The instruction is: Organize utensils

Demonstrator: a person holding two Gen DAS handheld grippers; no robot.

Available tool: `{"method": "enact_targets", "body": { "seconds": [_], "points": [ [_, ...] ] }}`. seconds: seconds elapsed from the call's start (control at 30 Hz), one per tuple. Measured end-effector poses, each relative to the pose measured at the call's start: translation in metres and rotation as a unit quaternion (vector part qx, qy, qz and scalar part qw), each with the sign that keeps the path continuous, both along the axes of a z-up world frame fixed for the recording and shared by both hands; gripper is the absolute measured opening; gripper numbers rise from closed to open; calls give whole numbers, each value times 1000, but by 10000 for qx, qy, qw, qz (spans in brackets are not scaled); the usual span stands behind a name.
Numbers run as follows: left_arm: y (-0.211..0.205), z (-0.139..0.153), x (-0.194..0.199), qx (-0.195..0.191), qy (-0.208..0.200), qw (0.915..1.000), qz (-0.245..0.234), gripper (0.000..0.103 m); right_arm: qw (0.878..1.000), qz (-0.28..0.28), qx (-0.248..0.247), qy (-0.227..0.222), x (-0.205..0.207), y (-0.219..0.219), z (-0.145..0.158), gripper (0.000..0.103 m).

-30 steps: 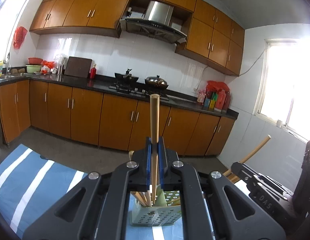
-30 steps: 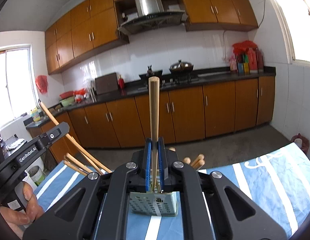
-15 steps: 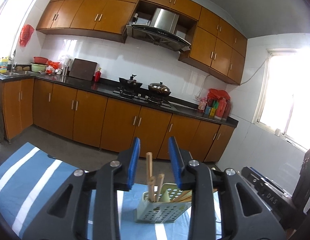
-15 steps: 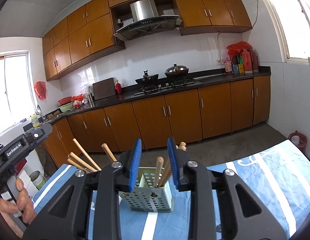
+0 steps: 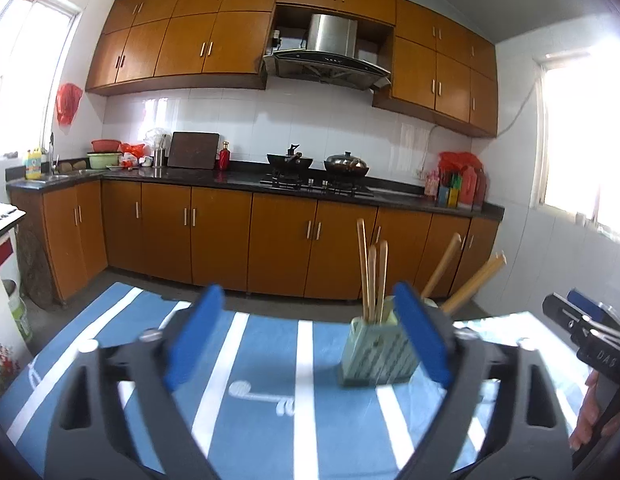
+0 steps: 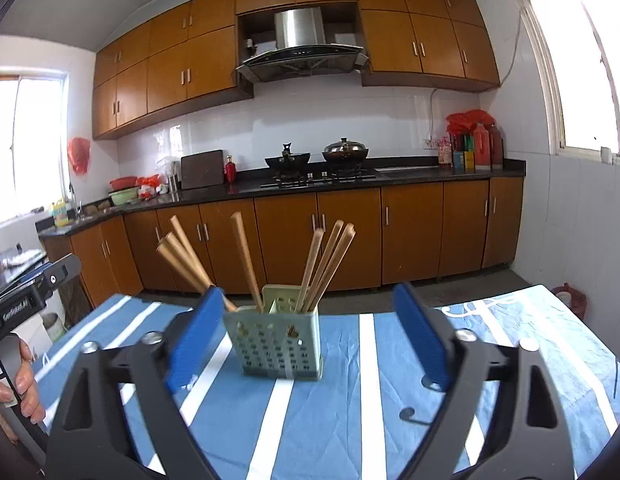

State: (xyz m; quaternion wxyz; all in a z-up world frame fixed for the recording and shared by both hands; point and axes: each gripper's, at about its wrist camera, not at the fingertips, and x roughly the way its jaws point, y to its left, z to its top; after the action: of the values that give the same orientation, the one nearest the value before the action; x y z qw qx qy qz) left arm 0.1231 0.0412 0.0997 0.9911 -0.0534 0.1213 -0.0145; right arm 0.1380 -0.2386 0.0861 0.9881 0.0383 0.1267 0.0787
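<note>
Pale-green perforated plastic utensil caddy stands on blue-white striped tablecloth, holding long wooden chopsticks: light, stiff, smooth; pinch mid-shaft. Left gripper & right gripper: jaws just opened, spread wide, nothing btwn pads.

Striped tablecloth lies bare all round the holder (chopsticks fan outward above it)
</note>
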Motion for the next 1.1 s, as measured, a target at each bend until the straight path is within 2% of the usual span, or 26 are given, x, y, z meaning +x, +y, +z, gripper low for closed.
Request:
{"method": "enact_targets", "body": {
  "seconds": [0.07, 0.33, 0.6, 0.83, 1.1],
  "points": [
    [-3, -9, -13, 110, -14, 9999, 22, 99, 9999, -27, -101, -54, -9, 6, -5, 101],
    [-13, -40, -51, 332, 50, 9994, 80, 99, 9994, -145, -269, -178, -41, 19, -26, 101],
    [-23, -70, -81, 674, 120, 9975, 165, 99, 9993, -253, -214, 160, -61, 15, -62, 101],
    [-24, -89, -89, 620, 354, 9972, 202, 99, 9981, -339, -416, 292, -72, 19, -81, 101],
    [-21, -98, -96, 501, 420, 9975, 259, 99, 9974, -368, -366, 498, -79, 16, -96, 101]
  ]
}}
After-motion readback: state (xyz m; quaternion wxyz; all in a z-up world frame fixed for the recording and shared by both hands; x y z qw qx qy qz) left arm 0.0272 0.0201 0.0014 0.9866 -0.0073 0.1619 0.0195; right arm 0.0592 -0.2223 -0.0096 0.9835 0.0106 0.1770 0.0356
